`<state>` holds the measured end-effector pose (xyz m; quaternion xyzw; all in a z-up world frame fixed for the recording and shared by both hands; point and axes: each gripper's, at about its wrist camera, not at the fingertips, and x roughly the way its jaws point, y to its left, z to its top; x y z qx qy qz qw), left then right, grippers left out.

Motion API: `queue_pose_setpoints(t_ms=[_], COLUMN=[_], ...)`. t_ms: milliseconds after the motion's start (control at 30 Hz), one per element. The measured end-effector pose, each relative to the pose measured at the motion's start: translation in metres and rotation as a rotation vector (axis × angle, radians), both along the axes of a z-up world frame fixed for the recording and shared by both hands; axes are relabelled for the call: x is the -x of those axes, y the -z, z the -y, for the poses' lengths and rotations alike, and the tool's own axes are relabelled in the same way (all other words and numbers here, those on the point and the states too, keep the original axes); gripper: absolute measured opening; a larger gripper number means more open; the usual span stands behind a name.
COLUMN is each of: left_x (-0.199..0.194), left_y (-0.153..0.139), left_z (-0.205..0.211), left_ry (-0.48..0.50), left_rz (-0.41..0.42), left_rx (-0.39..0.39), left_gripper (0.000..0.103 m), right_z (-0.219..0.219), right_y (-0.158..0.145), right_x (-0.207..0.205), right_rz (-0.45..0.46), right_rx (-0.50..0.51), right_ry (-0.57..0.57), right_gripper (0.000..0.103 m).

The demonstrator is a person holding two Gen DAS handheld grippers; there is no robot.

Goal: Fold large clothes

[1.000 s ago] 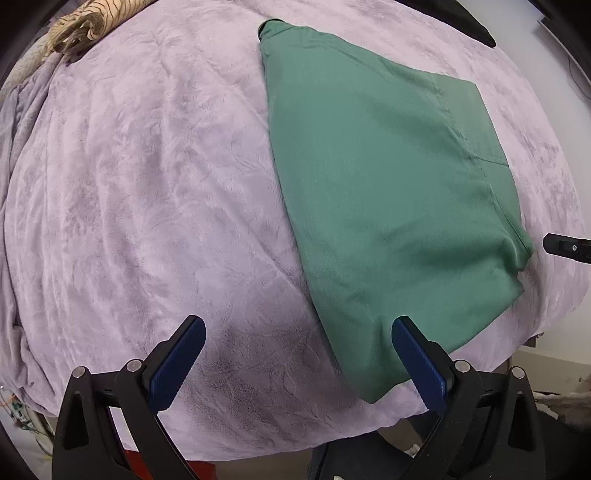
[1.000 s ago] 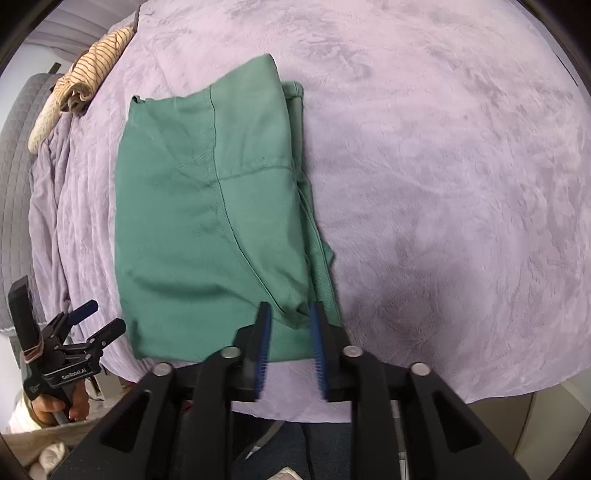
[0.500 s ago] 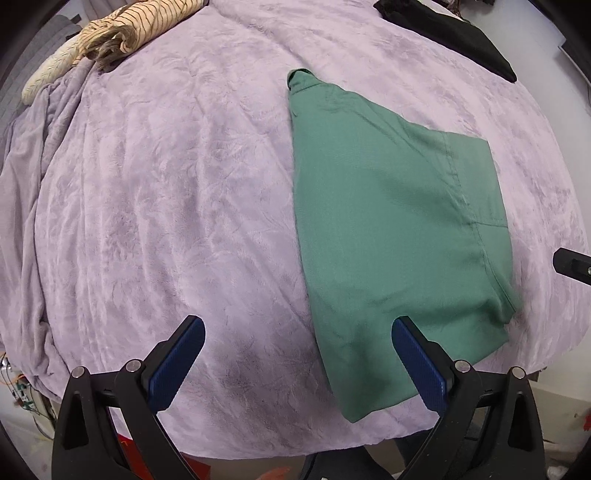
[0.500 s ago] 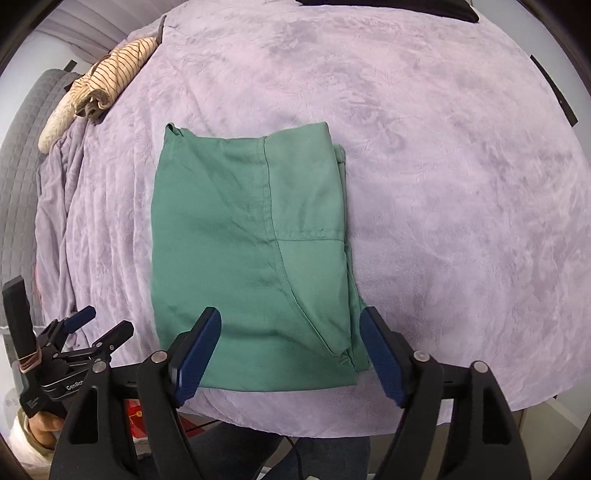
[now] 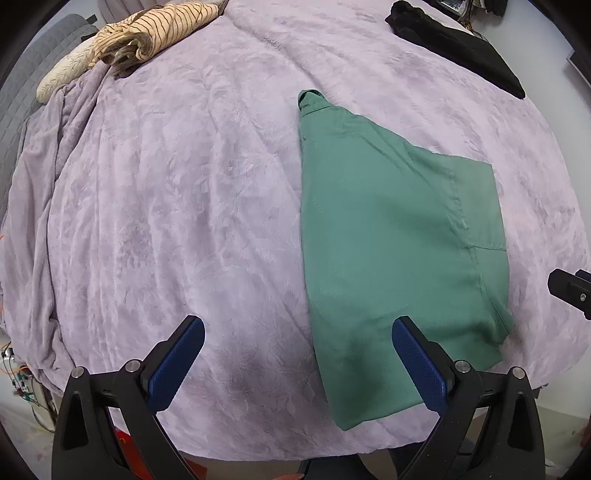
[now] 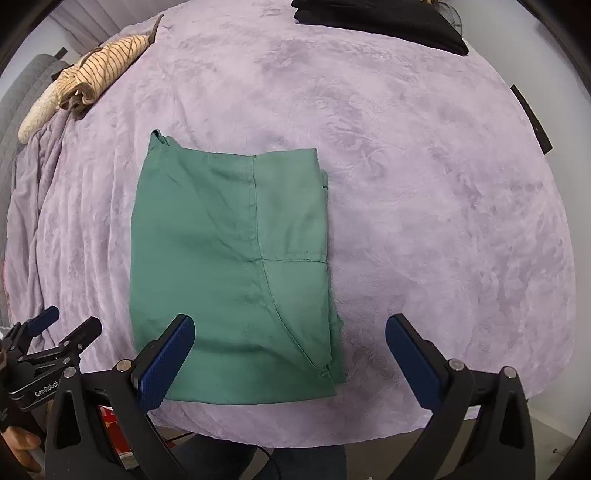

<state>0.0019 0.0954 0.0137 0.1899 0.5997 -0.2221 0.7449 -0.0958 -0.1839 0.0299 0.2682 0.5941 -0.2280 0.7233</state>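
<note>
A bed covered with a lilac plush blanket (image 5: 184, 221) fills the left wrist view. A folded green garment (image 5: 388, 240) lies flat on it, right of the middle, its near corner close to the blanket's front edge. No writing shows on it. The left gripper (image 5: 295, 358) hangs above the blanket with its blue pads spread wide and nothing between them; the right-hand pad overlaps the garment's near corner in the picture, but sits above it. To the left of the garment the blanket lies bare all the way to its rumpled side edge. A striped tan cloth (image 5: 147, 33) is bunched at the far left edge, and a black cloth (image 5: 461, 44) lies at the far right edge. A black part of the other tool (image 5: 569, 291) pokes in from the right.

In the right wrist view the same blanket (image 6: 443, 184) spreads out, with wide bare room right of the green garment (image 6: 229, 266), which lies as a neat rectangle near the front edge. The right gripper (image 6: 290, 358) is above it, jaws opening wide, released, gripping nothing. At lower left the left gripper (image 6: 55, 332) shows the lettering "GenRobot". The striped cloth (image 6: 96, 70) and black cloth (image 6: 380, 18) sit at the far edges.
</note>
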Motion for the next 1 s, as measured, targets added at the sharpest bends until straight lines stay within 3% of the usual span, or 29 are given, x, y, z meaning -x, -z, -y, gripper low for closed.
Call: queue_pose_setpoints(t_ms=[1000], left_x=[0.0017], left_y=[-0.0051], left_z=[0.0025], left_ry=[-0.013], left_rz=[0.023], left_rx=[-0.010], left_gripper=[0.102], right_z=[-0.0064], right_y=[-0.0048], right_x=[-0.0019], right_rz=[-0.020], right_rx=[0.037], right_ry=[-0.015], right_gripper=[0.103])
